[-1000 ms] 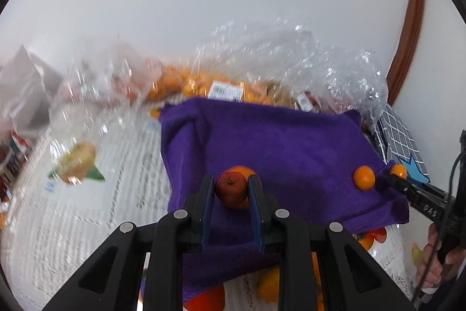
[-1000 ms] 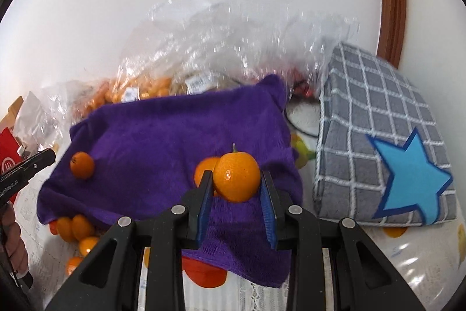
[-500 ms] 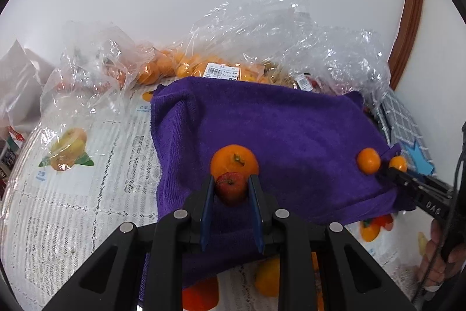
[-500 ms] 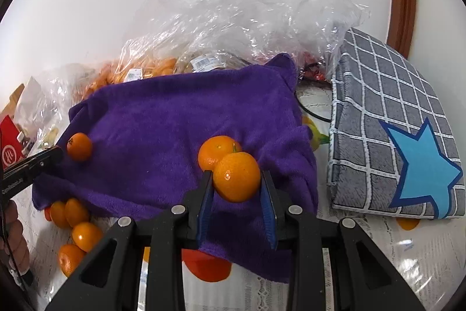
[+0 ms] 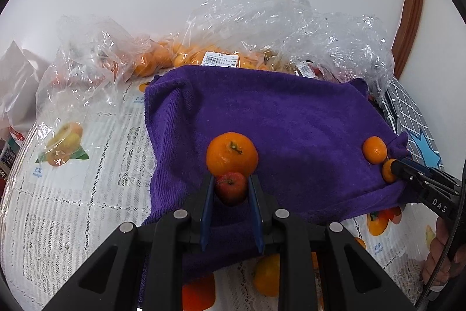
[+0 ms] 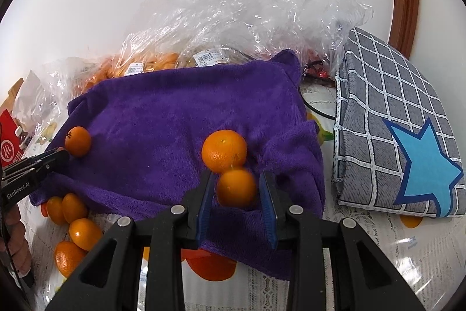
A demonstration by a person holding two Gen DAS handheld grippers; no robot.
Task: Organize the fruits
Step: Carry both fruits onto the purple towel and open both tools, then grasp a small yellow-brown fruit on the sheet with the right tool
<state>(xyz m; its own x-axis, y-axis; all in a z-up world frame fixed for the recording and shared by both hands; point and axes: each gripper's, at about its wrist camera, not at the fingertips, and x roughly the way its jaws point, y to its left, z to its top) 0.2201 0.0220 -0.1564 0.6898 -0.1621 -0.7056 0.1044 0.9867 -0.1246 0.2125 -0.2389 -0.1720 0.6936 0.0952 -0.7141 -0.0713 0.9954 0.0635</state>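
Currently left gripper (image 5: 231,188) pinches a small red apple (image 5: 231,187) between its blue pads, low over the near part of the purple towel (image 5: 291,118). Apple touches a big tangerine (image 5: 232,154) sitting on the towel just beyond the fingertips.

Right gripper (image 6: 236,188) is spread; a second tangerine (image 6: 236,187) sits between the pads with gaps showing on both sides, slightly blurred, can't tell if it rests on the towel (image 6: 163,118) yet. It touches another tangerine (image 6: 224,150) lying just behind it, near the towel's right edge. From the left wrist view that gripper's tip (image 5: 407,168) shows at the towel's right edge.

Left gripper's tip (image 6: 43,162) shows at the towel's left edge in the right wrist view, next to its big tangerine (image 6: 77,141).

Off the towel's near left corner, loose tangerines (image 6: 74,220) lie on the lace tablecloth (image 5: 72,209). Along the towel's far edge: crumpled clear plastic bags (image 6: 238,19) with more oranges inside. Grey checked cushion with blue star (image 6: 407,153) lies just beside the towel's right edge.
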